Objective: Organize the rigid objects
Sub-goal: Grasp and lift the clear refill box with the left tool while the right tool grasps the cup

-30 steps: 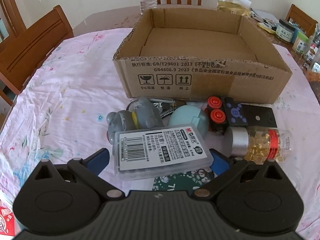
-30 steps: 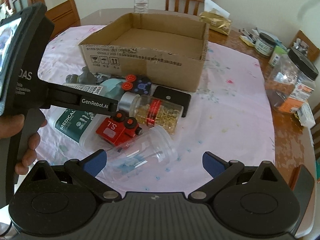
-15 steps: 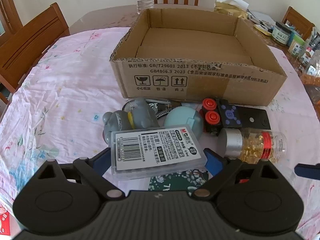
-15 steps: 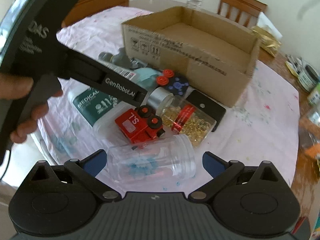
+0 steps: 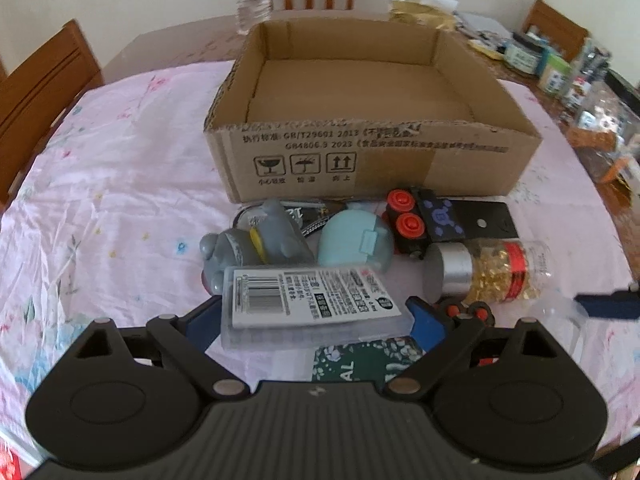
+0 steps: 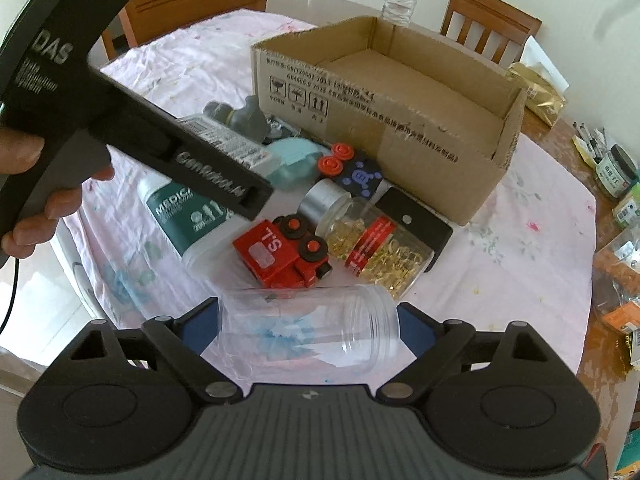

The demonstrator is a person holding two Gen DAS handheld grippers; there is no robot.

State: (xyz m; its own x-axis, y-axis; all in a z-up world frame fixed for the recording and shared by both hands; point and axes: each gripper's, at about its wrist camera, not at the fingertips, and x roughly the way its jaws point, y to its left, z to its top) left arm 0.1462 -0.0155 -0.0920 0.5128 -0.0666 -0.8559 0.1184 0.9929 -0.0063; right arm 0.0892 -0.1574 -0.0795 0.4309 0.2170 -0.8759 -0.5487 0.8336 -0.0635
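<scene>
Two grippers worked the same heap on the pink cloth (image 5: 120,200). The left gripper (image 5: 316,312) had its blue pads at either end of a clear case (image 5: 316,304) with a barcode label, and they seemed to press on it, though the left pad was half hidden behind the case. The right gripper (image 6: 308,326) straddled an empty clear jar (image 6: 308,324) lying on its side; its jaws were closing, and the pads looked to sit right at the jar's two ends (whether they were actually squeezing it I could not tell).

Just beyond the jar lay a red toy train (image 6: 280,254), and beside that a bottle (image 6: 372,240) of gold capsules with a silver cap. A green-labelled tube (image 6: 184,216) lay partly under the left gripper's arm, which a hand (image 6: 36,200) held at the picture's left edge. Behind the case sat a grey figure (image 5: 256,244) and a pale blue shell (image 5: 356,240), touching each other. The cardboard box (image 5: 376,160) stood open at the far side of the heap.
</scene>
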